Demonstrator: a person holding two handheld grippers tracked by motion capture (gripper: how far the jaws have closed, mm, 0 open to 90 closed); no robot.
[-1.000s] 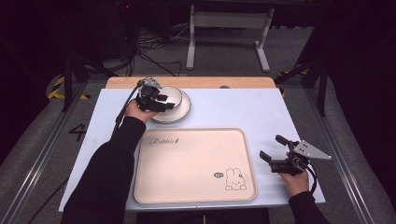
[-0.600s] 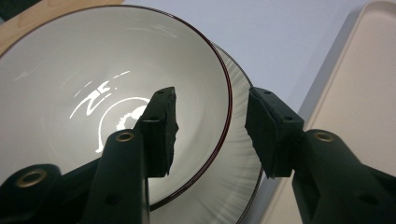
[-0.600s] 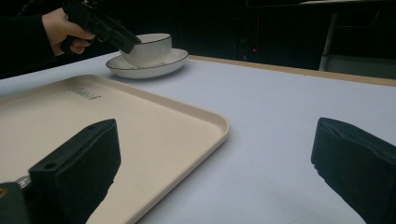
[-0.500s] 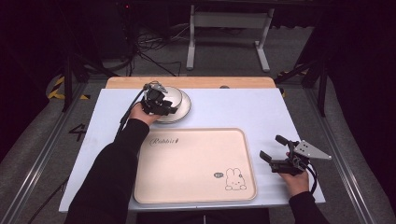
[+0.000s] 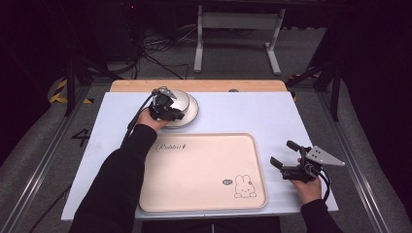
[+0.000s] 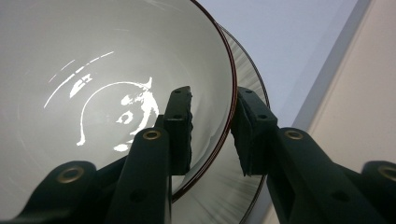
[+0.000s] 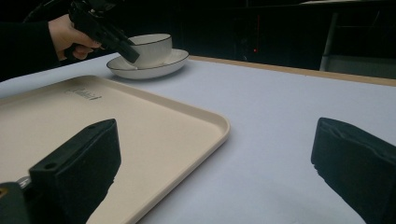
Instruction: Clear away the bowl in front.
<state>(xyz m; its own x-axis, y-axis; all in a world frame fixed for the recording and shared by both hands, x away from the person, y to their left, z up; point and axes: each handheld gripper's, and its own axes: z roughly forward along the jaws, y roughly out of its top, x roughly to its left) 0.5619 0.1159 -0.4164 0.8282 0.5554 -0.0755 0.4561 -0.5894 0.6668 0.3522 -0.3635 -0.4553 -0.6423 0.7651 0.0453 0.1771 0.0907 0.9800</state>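
A white bowl (image 5: 177, 101) sits on a matching white saucer (image 5: 191, 112) at the far left of a pale blue worktop (image 5: 252, 114). Nearer the person lies a large beige tray (image 5: 199, 170) printed with a small rabbit drawing; it is bare.

The bowl looks like glazed ceramic with a thin dark line along its rim. It is probably rigid, smooth and slippery, fairly light when empty, and breakable if it is knocked or dropped. The saucer beneath is loose, so it may slide or tip if the bowl drags on it. The rim wall seems the best place to take hold, one finger inside and one outside.

That is how the left gripper (image 6: 212, 126) stands. In the left gripper view, one black finger (image 6: 180, 123) sits inside the bowl against the inner wall and the other sits outside, with the rim between them. The fingers are narrowly parted; the inner one appears to touch the glaze, while a small gap shows at the outer one, so the grip does not look closed yet.

The right gripper (image 5: 287, 162) rests well apart at the right of the tray, its fingers spread wide and holding nothing.
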